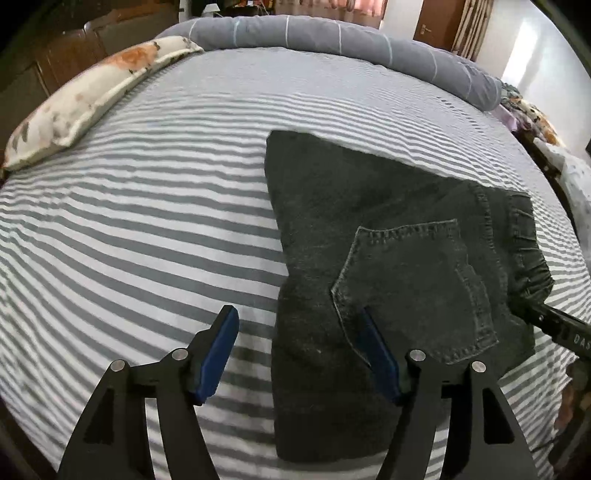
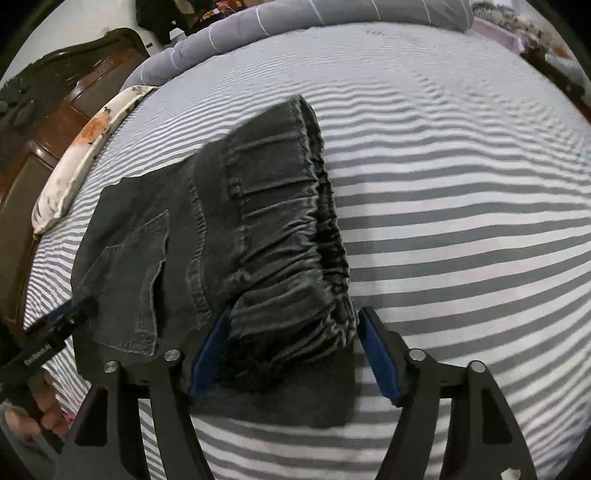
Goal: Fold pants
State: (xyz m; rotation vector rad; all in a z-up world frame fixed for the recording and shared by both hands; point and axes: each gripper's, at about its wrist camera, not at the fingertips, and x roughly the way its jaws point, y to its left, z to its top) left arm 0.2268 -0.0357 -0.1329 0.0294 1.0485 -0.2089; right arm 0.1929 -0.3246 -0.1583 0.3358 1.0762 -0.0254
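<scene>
Dark grey denim pants lie folded on the striped bed, back pocket up, elastic waistband at the right end. My left gripper is open, hovering over the pants' left folded edge; one pad is above the sheet, the other above the pocket. My right gripper is open with its jaws on either side of the waistband's near corner, not closed on it. The right gripper's tip shows at the waistband in the left wrist view. The left gripper shows at the pants' left edge in the right wrist view.
The bed has a grey-and-white striped sheet. A floral pillow lies at the far left, a rolled grey blanket along the far edge. A wooden headboard stands at left. A door is beyond.
</scene>
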